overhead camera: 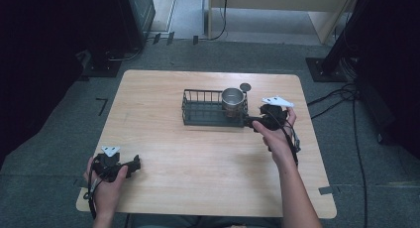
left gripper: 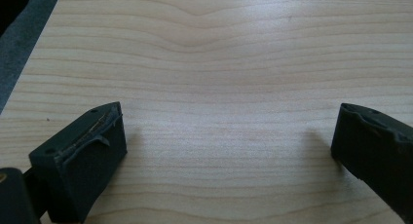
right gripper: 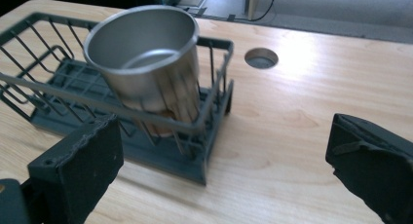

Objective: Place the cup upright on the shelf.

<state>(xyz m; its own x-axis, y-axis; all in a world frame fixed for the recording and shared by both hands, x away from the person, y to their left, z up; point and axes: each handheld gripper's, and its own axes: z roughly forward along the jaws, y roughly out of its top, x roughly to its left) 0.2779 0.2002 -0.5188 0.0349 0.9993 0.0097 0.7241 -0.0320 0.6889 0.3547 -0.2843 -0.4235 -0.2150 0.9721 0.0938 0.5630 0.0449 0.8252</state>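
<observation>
Cup (right gripper: 146, 68) stands in rack (right gripper: 214, 136), just beyond right gripper's (right gripper: 219, 160) released jaws.

Lab: equipment stands (overhead camera: 324, 64), floor cables (overhead camera: 341, 96), carpet (overhead camera: 59, 114).

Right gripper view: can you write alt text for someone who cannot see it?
A steel cup stands upright in the end of a dark wire rack on a wooden table. The open right gripper faces the rack's corner, holding nothing. A round hole lies in the table beyond.
</observation>
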